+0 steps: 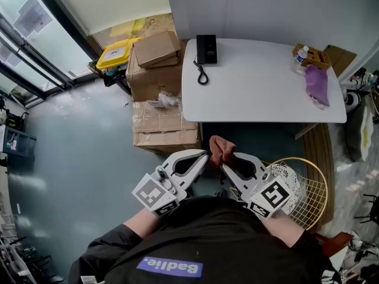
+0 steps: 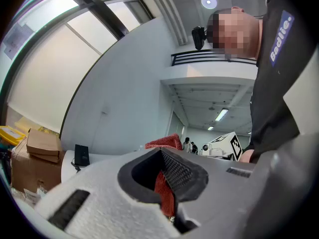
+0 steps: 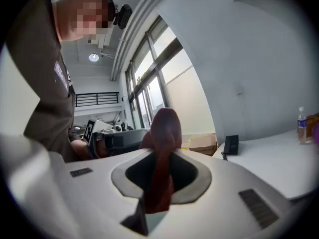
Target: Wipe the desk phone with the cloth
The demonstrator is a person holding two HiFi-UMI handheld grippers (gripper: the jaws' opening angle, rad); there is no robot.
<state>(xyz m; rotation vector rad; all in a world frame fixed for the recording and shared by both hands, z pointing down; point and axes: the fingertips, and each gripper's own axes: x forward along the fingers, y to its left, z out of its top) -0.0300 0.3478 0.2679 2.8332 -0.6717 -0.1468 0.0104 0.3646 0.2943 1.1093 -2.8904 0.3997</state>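
The black desk phone lies at the far left end of the white table, its cord curled in front of it. I stand back from the table's near edge. My left gripper and right gripper meet tip to tip, both shut on one red cloth bunched between them. In the left gripper view the cloth is pinched in the jaws, with the phone far off. In the right gripper view the cloth sticks up through the shut jaws, and the phone lies beyond.
Stacked cardboard boxes and a yellow bin stand left of the table. At its right end are a purple cloth, a water bottle and a small wooden box. A wire basket sits on the floor at my right.
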